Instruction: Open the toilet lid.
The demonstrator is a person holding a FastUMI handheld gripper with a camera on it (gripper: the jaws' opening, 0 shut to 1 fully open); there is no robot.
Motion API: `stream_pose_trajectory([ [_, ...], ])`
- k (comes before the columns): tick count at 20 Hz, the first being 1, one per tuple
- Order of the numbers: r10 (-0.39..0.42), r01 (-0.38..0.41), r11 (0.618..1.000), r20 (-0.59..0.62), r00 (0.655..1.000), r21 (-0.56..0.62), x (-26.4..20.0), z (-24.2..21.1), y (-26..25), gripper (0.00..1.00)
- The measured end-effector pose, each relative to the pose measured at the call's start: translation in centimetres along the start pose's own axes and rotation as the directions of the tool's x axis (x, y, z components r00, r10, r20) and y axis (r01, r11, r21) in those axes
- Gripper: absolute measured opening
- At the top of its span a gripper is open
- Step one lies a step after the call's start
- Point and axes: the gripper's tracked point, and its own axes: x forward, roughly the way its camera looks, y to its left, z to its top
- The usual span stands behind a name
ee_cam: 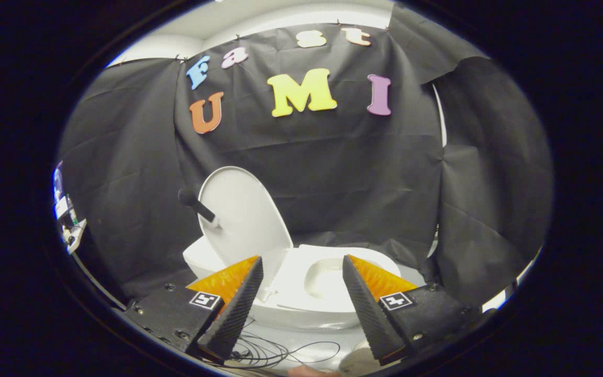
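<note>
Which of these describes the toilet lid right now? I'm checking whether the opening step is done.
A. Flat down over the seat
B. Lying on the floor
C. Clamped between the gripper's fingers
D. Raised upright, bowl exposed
D: the toilet lid stands raised behind the seat, the bowl is exposed, and the gripper is open, its fingers apart and holding nothing.
</note>
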Motion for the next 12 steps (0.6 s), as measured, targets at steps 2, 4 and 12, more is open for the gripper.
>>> stream_pose_trajectory([
  [2,-0.013,0.012,1.0,0.039,0.999,0.022,-2.7,-0.5,-1.3,0.95],
  [4,-0.02,0.017,0.999,0.075,0.997,0.034,-5.0,-0.8,-2.2,0.95],
  [12,-0.062,0.055,0.997,0.158,0.985,0.045,-10.5,-1.0,-5.5,0.96],
])
